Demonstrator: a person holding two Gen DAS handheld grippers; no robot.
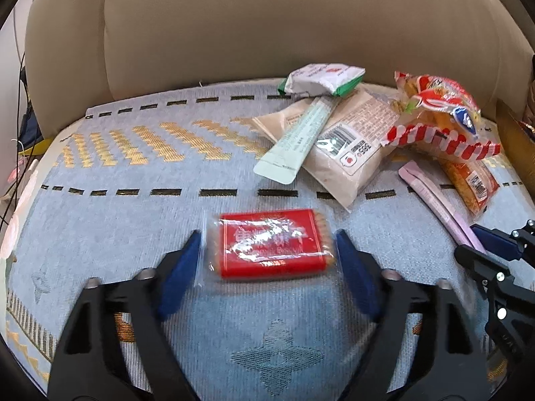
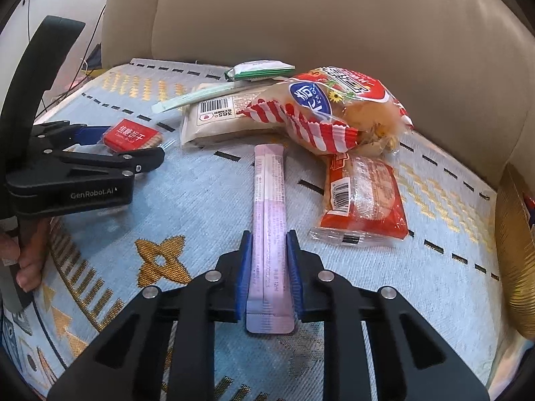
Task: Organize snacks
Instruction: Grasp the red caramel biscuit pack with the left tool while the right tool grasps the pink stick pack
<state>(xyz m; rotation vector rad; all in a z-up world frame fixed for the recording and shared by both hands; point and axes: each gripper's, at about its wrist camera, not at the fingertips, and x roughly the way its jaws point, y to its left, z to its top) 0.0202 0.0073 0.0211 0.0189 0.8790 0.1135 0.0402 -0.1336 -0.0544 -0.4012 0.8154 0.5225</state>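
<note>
A red biscuit packet (image 1: 271, 244) in clear wrap lies on the blue patterned seat cover (image 1: 117, 220). My left gripper (image 1: 267, 234) stands open around it, one blue pad on each side; it also shows as the left gripper (image 2: 130, 143) in the right wrist view. A long pink stick sachet (image 2: 269, 200) points away from me, and my right gripper (image 2: 268, 237) is shut on its near end, pads pressed to both edges. In the left wrist view the right gripper (image 1: 481, 244) sits at the right edge on the pink sachet (image 1: 438, 200).
Piled at the back: a green-white packet (image 1: 321, 78), a mint stick (image 1: 297, 140), a beige barcode bag (image 1: 351, 147), a red-striped bread bag (image 2: 334, 107) and an orange-red packet (image 2: 364, 197). The sofa backrest (image 1: 267, 26) rises behind. A gold object (image 2: 515, 250) is at right. A hand (image 2: 30, 257) holds the left gripper.
</note>
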